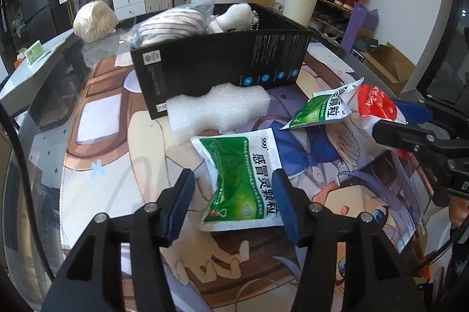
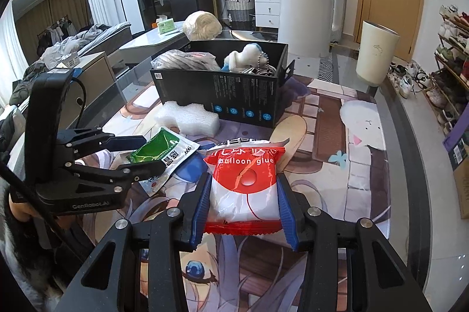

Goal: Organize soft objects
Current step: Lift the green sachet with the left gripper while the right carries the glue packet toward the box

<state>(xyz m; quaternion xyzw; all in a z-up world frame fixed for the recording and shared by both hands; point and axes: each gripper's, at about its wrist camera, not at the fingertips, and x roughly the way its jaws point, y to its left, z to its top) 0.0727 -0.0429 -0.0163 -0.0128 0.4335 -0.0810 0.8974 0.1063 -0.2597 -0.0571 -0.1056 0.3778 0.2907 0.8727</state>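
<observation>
Right gripper (image 2: 244, 192) clenched on one red-white balloon-glue packet (image 2: 244, 180); left gripper (image 1: 233, 200) released, straddling one of two green-white medicine sachets (image 1: 243, 183); one white foam block (image 1: 218, 110), one black cardboard box (image 1: 219, 63).

Your red packet (image 2: 244, 183) reads "balloon glue" in white letters. The green sachet (image 1: 243, 180) carries "999" and the Chinese characters 感冒灵颗粒, seen upside down. Your left gripper (image 2: 143, 155) bears "GenRobot.AI" on its body. The white appliance (image 2: 307, 7) is marked "AUX". The print on the black box (image 2: 222, 95) is too small to read.
</observation>
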